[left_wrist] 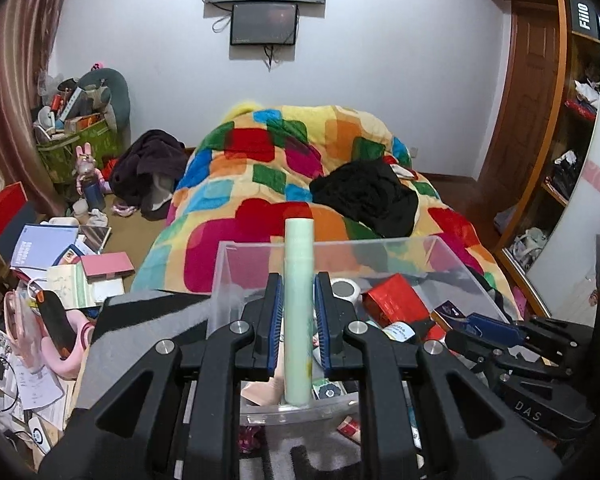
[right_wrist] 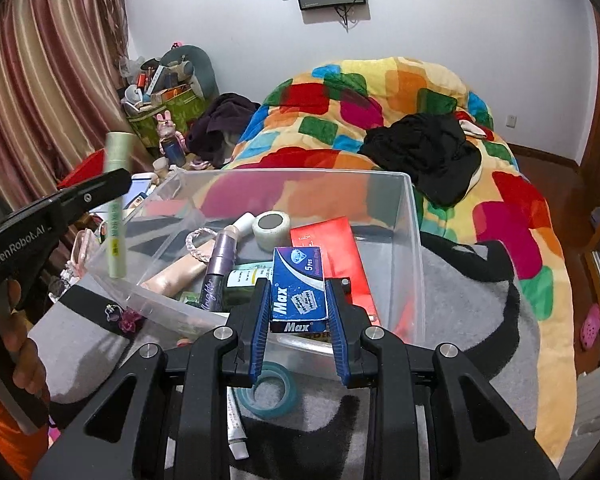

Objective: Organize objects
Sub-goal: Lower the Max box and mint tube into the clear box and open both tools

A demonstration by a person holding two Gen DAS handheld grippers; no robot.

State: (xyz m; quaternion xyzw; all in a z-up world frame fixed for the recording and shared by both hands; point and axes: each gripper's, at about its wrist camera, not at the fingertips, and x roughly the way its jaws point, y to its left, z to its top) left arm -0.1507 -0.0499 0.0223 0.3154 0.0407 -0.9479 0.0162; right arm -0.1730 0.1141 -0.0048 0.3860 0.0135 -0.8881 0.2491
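The left gripper (left_wrist: 298,280) is clamped on a pale green tube (left_wrist: 298,304), which stands upright between the blue pads (left_wrist: 275,312) at the near left corner of the clear plastic bin (left_wrist: 452,248). The right gripper (right_wrist: 298,312) is closed on a small blue box (right_wrist: 299,288) printed "Max", held upright just over the bin's near wall. On the grey and black rug (right_wrist: 472,300) in front of the bin, under the right gripper, lie a blue roll of tape (right_wrist: 268,394) and a small white tube (right_wrist: 236,428). Inside the bin are a dark purple tube (right_wrist: 216,264), a beige tube (right_wrist: 176,276), a green bottle (right_wrist: 244,280), a braided pink band (right_wrist: 198,244), a white roll of tape (right_wrist: 271,228) and a flat red packet (right_wrist: 340,252). Beyond the bin's far wall a bright patchwork blanket (left_wrist: 268,168) is heaped on the bed, with black clothing (left_wrist: 368,196) on it. Left of the bin, books and papers (left_wrist: 48,248) are scattered on the floor. Farthest, two dark screens (left_wrist: 265,0) hang on the white wall.
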